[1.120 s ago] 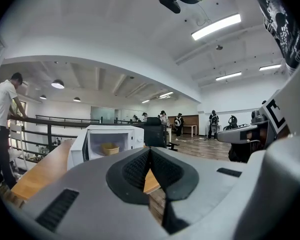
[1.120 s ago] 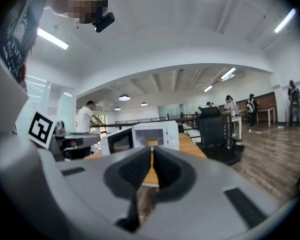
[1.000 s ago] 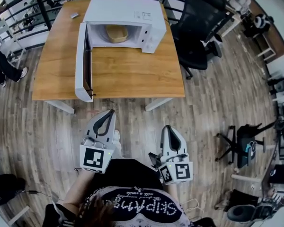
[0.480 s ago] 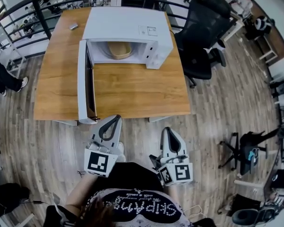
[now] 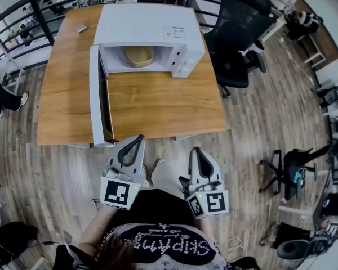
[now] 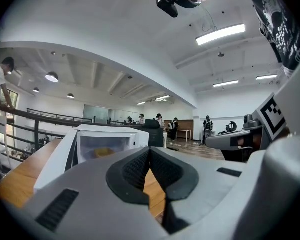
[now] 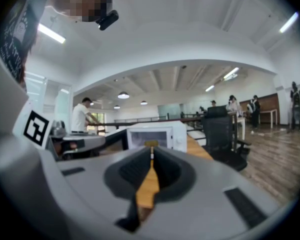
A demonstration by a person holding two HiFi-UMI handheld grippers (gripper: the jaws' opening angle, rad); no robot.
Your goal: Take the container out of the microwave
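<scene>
A white microwave (image 5: 152,30) stands at the far side of a wooden table (image 5: 158,103), its door (image 5: 98,100) swung wide open toward me. Inside sits a tan container (image 5: 138,55), also seen as a yellowish shape (image 6: 104,152) in the left gripper view. My left gripper (image 5: 139,138) hovers just off the table's near edge, close to the door's end, jaws shut and empty. My right gripper (image 5: 196,149) hangs beside it over the floor, also shut with nothing held. In the right gripper view the microwave (image 7: 155,135) lies straight ahead.
A black office chair (image 5: 236,32) stands right of the table. A small grey object (image 5: 81,29) lies at the table's far left corner. A black railing (image 5: 39,16) runs behind. Another chair (image 5: 287,170) stands on the wooden floor at right.
I have stepped closer to the table: both grippers moved forward, the left tip now at the table's near edge by the open door. Both jaws stayed shut.
</scene>
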